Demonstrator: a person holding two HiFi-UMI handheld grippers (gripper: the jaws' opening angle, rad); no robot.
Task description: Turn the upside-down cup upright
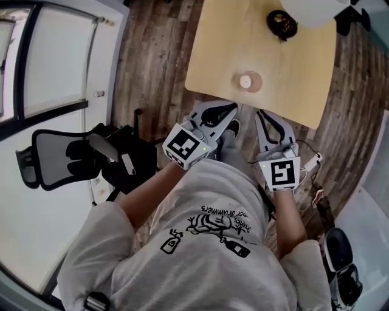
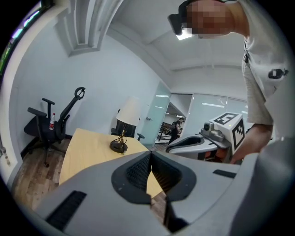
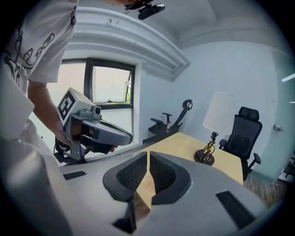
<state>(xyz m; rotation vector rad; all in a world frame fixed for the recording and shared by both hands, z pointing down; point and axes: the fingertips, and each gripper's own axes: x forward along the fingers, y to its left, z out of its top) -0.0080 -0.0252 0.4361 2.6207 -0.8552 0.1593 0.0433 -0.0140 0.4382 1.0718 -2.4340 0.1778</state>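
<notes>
Holding both grippers just ahead of the grey shirt [image 1: 200,243], short of the table's near edge.

Left gripper [image 1: 226,113]: jaws pressed together, nothing between the pads. Right gripper [image 1: 262,115]: likewise closed tip to tip, empty. In each gripper view only a sliver of tabletop and floor shows below the tips. Both point toward 12 o'clock and a little down.

Table [image 1: 219,54]: pale wood. Cup [image 1: 250,81] stands upside down close to the near edge, at 12 o'clock from the gap between the two grippers and apart from both. Lamp [image 1: 281,24] is further on, at 1 o'clock of the cup and well apart from it.

Step in hand, as I judge it: the approach, with no grasp yet.
- Open one pair of jaws before reaching the cup, wide enough to straddle its wall; closed jaws would only knock it over.
- The right gripper looks handier, with the cup at about its 11 o'clock.
- Come in from the side and pinch the wall around mid-height.
- Lift clear of the wood, roll the wrist half a turn, and set the cup down on its base.
- Park the spare gripper aside, clear of the lamp.

Hard to make out:
- The cup shows in neither gripper view, presumably because the jaws hide it.
- Whether it has a handle cannot be told. From above it is only a pale disc inside a tan ring.
- The lamp shade [image 1: 313,9] is cut off at the top edge.
- The table's far end runs out of frame at 12 o'clock.
</notes>
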